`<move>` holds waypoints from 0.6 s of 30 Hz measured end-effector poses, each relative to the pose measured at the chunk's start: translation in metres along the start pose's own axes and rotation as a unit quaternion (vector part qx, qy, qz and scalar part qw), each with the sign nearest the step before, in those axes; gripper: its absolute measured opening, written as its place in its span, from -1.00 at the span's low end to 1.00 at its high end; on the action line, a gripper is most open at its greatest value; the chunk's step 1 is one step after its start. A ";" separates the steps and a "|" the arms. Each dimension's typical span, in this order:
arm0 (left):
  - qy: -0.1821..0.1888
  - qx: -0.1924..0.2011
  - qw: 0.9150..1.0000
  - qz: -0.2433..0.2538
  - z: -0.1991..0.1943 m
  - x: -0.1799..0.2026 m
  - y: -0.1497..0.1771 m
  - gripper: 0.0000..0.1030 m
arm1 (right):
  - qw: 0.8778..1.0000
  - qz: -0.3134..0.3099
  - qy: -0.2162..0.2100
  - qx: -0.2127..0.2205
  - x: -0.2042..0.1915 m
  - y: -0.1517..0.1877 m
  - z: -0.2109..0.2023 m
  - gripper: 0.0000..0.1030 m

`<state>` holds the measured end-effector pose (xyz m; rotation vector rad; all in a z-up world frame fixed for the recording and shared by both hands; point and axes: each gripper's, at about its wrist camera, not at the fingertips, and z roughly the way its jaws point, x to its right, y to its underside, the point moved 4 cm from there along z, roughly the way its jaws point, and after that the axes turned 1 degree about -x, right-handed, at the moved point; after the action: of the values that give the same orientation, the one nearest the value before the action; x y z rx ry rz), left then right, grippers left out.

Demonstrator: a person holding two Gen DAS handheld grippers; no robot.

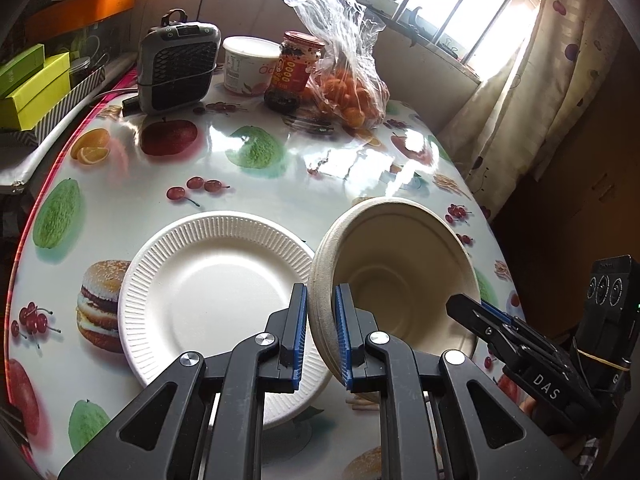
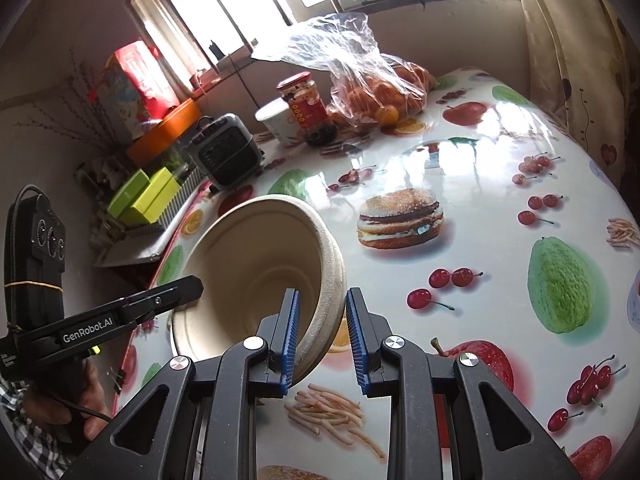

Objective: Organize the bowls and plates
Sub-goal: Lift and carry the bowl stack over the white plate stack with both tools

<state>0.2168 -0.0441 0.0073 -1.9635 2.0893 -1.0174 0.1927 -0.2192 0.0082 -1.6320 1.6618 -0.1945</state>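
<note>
A stack of beige paper bowls point(image 1: 400, 264) is held tilted above the table, also seen in the right wrist view point(image 2: 256, 264). My left gripper point(image 1: 322, 336) is shut on the stack's left rim. My right gripper point(image 2: 322, 340) stands open around the opposite rim, one pad against the inside wall, the other pad apart from the outside. It shows in the left wrist view point(image 1: 480, 316) at the bowls' right rim. A white ribbed paper plate point(image 1: 216, 300) lies flat on the table, left of the bowls and under my left gripper.
The table point(image 2: 460, 168) has a glossy fruit-and-burger print cloth. At its far side stand a small grey heater point(image 1: 176, 68), a white tub point(image 1: 248, 64), a red-lidded jar point(image 1: 296, 68) and a plastic bag of oranges point(image 1: 348, 80). Green boxes point(image 1: 32, 88) sit on a shelf at left. A curtain point(image 1: 532, 80) hangs at right.
</note>
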 end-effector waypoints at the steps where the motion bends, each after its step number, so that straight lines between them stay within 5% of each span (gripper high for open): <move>1: -0.002 0.001 1.000 -0.002 -0.001 -0.003 0.000 -0.72 | 1.000 -0.002 -0.002 -0.001 -0.003 -0.001 0.002 -0.55; 18: -0.029 0.018 0.999 -0.035 -0.018 -0.054 -0.005 -0.72 | 0.999 -0.030 -0.023 -0.024 -0.048 -0.005 0.040 -0.55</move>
<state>0.2211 0.0126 0.0046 -2.0378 1.9712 -0.9908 0.2142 -0.1604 0.0037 -1.7112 1.5950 -0.1457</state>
